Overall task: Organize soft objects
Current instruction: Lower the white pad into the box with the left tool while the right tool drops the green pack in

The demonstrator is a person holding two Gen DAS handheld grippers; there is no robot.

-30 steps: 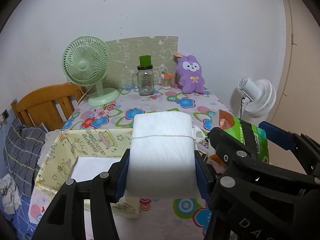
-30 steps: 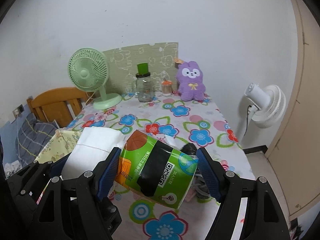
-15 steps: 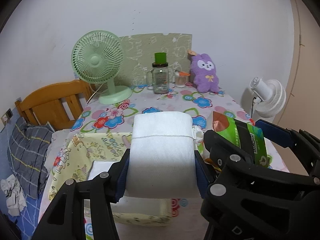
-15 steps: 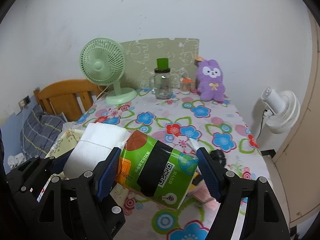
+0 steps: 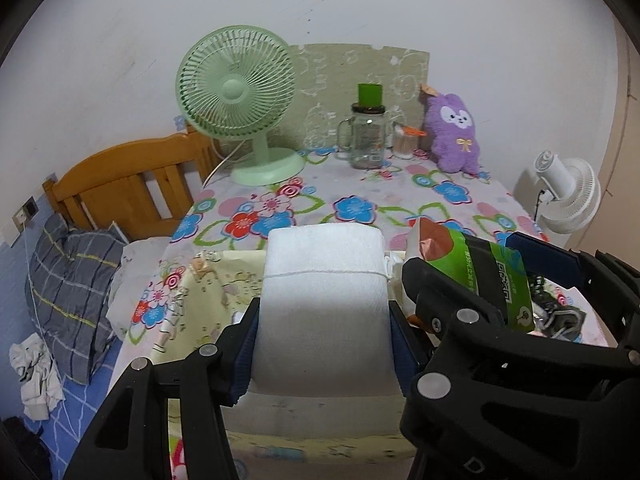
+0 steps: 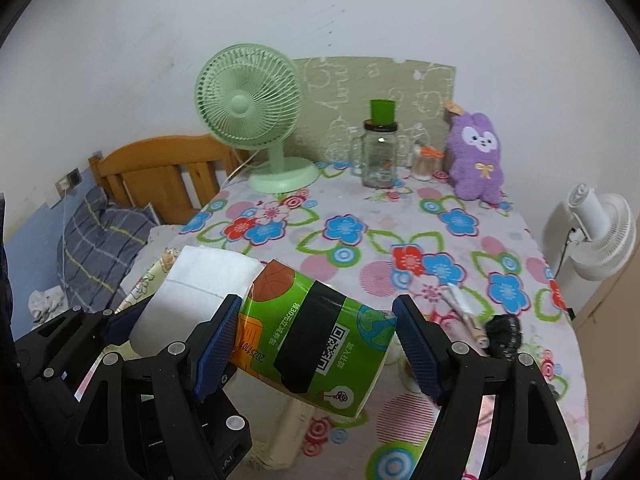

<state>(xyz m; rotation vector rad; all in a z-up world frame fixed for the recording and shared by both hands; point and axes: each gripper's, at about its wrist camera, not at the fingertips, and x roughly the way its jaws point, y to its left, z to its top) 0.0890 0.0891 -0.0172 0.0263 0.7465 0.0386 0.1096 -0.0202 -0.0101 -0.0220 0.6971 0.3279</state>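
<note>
White and soft, the roll (image 5: pixel 324 304) sits clamped between the blue pads (image 5: pixel 244 354) of our left gripper (image 5: pixel 323 344), both pads pressed into its sides, a thin string tied round its middle. We hold it above a pale yellow printed box (image 5: pixel 200 304) at the near left edge of the table (image 6: pixel 400 220). Just to its right, our right gripper (image 6: pixel 316 350) carries the green tissue pack (image 6: pixel 316 336); the pack lies tilted between the blue pads (image 6: pixel 218 350), the left pad flat against its orange end and the right pad at its far corner, so we are gripping it. Roll and pack hang side by side, nearly touching.

Past the pack, on the flowered cloth, we see a small heap: something black (image 6: pixel 505 330) and a whitish piece (image 6: pixel 460 300), too blurred for us to name. Further back the cloth lies bare to the wall, where a green fan (image 5: pixel 240 100), a glass jar (image 5: pixel 366 136) with a green lid, a small cup (image 5: pixel 404 142) and a purple plush (image 5: pixel 454 130) stand in a row before a patterned board (image 5: pixel 352 68). Left of the table are a wooden headboard (image 5: pixel 120 184) and a checked pillow (image 5: pixel 72 280); right of it stands a white fan (image 5: pixel 568 196).
</note>
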